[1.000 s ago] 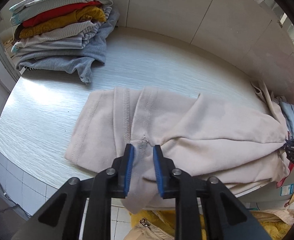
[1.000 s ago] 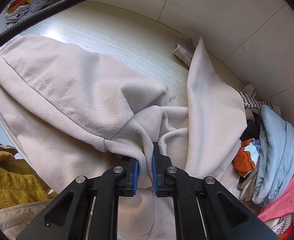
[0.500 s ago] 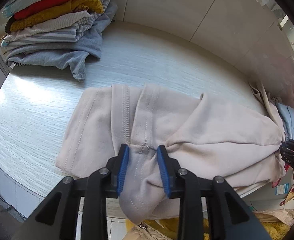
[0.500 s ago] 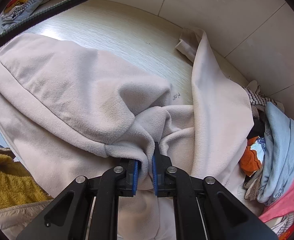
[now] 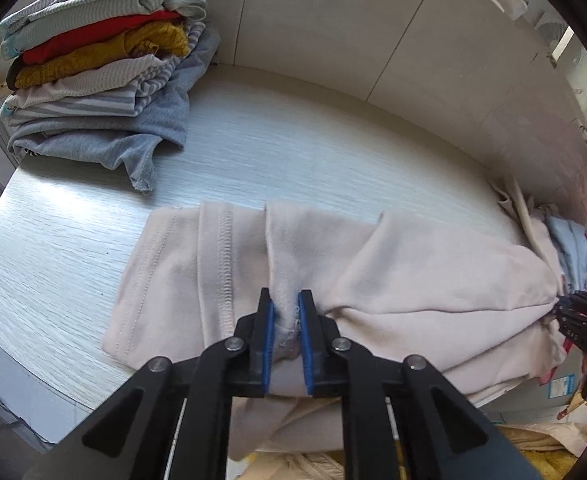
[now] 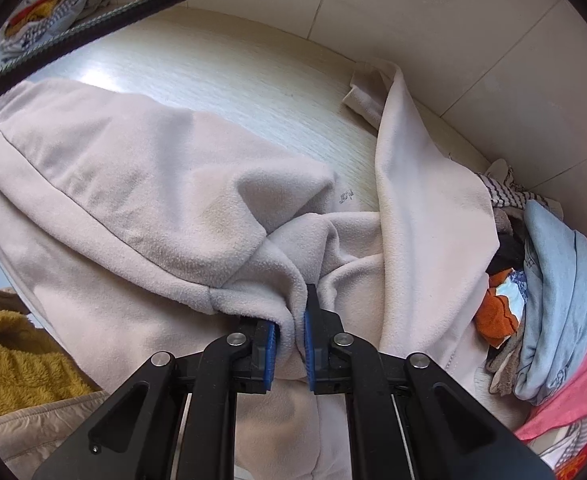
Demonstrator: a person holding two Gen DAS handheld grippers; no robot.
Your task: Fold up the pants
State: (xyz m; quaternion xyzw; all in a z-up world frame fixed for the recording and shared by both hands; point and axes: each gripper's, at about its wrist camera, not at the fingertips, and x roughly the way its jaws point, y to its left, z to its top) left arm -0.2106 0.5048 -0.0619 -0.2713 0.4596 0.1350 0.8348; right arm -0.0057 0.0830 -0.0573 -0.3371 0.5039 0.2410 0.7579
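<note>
Beige fleece pants (image 5: 413, 272) lie across a pale wood-grain table (image 5: 293, 152), partly folded, with the stitched waistband end at the left. My left gripper (image 5: 286, 312) is shut on a bunched fold of the pants near the table's front edge. In the right wrist view the pants (image 6: 141, 184) fill the middle, one leg (image 6: 409, 184) running up toward the wall. My right gripper (image 6: 291, 312) is shut on a thick fold of the fleece. The right gripper also shows at the far right of the left wrist view (image 5: 581, 320).
A stack of folded clothes (image 5: 101, 80) sits at the table's back left. A pile of loose clothes (image 6: 545, 280), blue, orange and pink, lies at the right. Yellow fleece (image 6: 17, 356) hangs below the front edge. A tiled wall (image 5: 373, 24) bounds the back.
My left gripper has closed tighter on the fold and pushed it forward onto the table. The right gripper keeps its hold; the fleece has shifted slightly.
</note>
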